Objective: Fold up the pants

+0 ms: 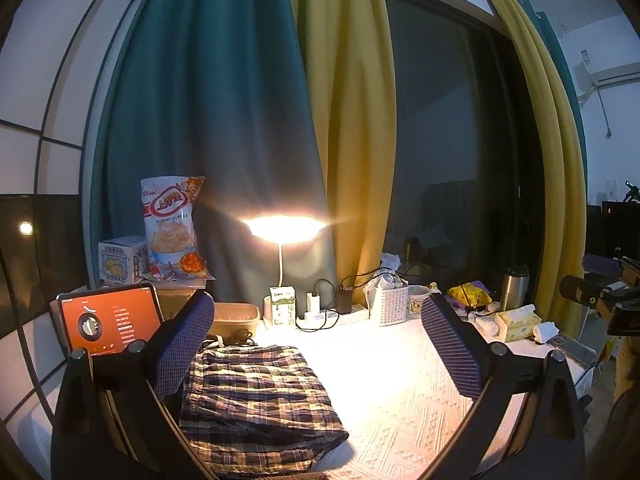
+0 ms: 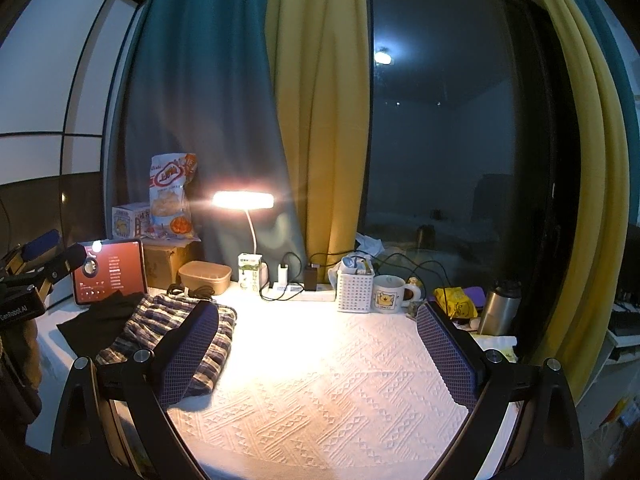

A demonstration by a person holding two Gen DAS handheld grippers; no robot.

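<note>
The plaid pants (image 1: 256,404) lie folded into a thick rectangle on the white textured cloth (image 1: 400,392), at the left of the table. My left gripper (image 1: 320,352) hangs open above them, its left finger over their near left corner, holding nothing. In the right wrist view the same plaid pants (image 2: 176,328) sit at the left, beside a black garment (image 2: 100,320). My right gripper (image 2: 316,356) is open over the bare white cloth (image 2: 320,380), its left finger just in front of the pants' right edge. The other gripper shows at each view's side edge.
Along the back stand a lit desk lamp (image 1: 282,228), a tablet (image 1: 108,316), a snack bag (image 1: 172,224), a brown food box (image 2: 205,275), a power strip with chargers (image 2: 300,290), a white basket (image 2: 354,290), a mug (image 2: 390,294), a steel flask (image 2: 498,308) and a tissue box (image 1: 516,320).
</note>
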